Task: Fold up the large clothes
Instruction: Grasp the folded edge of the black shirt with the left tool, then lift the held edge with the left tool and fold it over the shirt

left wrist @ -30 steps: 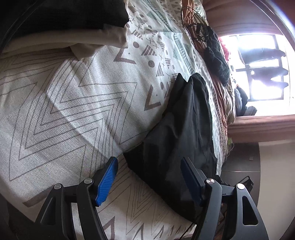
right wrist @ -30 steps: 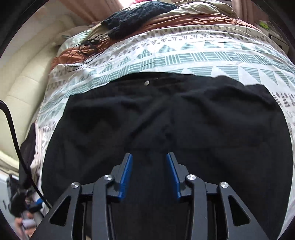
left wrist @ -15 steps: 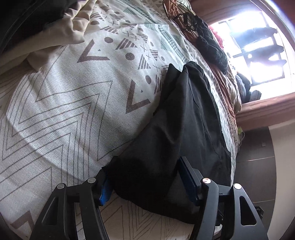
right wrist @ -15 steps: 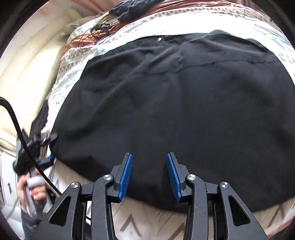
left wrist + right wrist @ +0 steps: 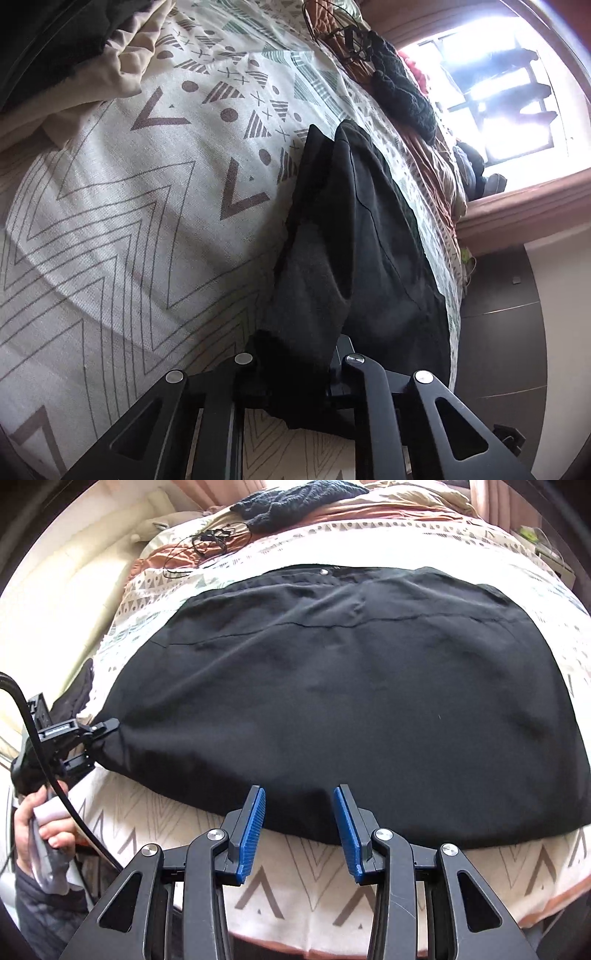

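A large black garment (image 5: 351, 686) lies spread flat on a bed with a patterned cream cover (image 5: 306, 897). In the left wrist view the garment (image 5: 354, 251) runs away from me and its near corner is bunched between the jaws of my left gripper (image 5: 295, 365), which is shut on it. The left gripper also shows in the right wrist view (image 5: 92, 738), clamped on the garment's left corner. My right gripper (image 5: 299, 812) is open and empty, its blue pads just above the garment's near hem.
A dark knitted item (image 5: 295, 502) and a tangle of black cable (image 5: 207, 542) lie at the far end of the bed. Beige and dark bedding (image 5: 122, 62) is piled to one side. A bright window (image 5: 498, 92) stands beyond the bed.
My left gripper has closed on the garment's corner, which sat between its open jaws before. My right gripper has drawn back from over the cloth to its near hem, still open.
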A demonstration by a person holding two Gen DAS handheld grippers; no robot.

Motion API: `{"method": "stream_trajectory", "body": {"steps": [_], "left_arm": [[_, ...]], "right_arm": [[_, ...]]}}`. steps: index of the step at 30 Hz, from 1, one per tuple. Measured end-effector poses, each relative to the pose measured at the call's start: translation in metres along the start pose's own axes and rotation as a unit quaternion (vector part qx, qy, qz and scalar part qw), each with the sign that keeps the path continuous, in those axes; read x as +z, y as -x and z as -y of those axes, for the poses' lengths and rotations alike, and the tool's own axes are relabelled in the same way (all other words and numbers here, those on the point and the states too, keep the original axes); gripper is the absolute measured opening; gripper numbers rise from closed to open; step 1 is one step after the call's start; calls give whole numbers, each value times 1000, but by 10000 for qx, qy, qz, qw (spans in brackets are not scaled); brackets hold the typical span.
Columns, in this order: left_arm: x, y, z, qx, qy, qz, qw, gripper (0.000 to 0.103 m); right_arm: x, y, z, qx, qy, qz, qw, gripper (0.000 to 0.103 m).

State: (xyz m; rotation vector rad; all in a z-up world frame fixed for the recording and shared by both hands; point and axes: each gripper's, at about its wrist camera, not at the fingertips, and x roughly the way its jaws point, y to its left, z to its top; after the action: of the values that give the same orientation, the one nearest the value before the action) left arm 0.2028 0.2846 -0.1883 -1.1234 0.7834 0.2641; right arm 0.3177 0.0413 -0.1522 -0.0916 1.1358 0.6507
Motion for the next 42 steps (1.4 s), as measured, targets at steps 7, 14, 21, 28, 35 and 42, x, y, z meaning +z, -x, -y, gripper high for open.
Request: {"method": "stream_trajectory", "body": {"steps": [7, 14, 21, 28, 35, 42], "left_arm": [[-28, 22, -7, -219, 213, 27, 9995, 17], [-37, 28, -7, -266, 266, -8, 9993, 17], [-34, 21, -12, -169, 389, -116, 9990, 19], [-37, 25, -29, -506, 849, -168, 9950, 54], [-47, 31, -30, -487, 630, -106, 9968, 58], [-52, 13, -12, -66, 98, -150, 9998, 58]], "right_arm": [[-16, 6, 7, -105, 52, -64, 9999, 39], [-24, 15, 7, -75, 111, -8, 9999, 38], [-22, 6, -8, -410, 403, -21, 9983, 38], [-22, -25, -7, -527, 249, -277, 9979, 39], [-10, -40, -6, -615, 206, -198, 9977, 39], [5, -49, -1, -625, 138, -110, 9979, 36]]}}
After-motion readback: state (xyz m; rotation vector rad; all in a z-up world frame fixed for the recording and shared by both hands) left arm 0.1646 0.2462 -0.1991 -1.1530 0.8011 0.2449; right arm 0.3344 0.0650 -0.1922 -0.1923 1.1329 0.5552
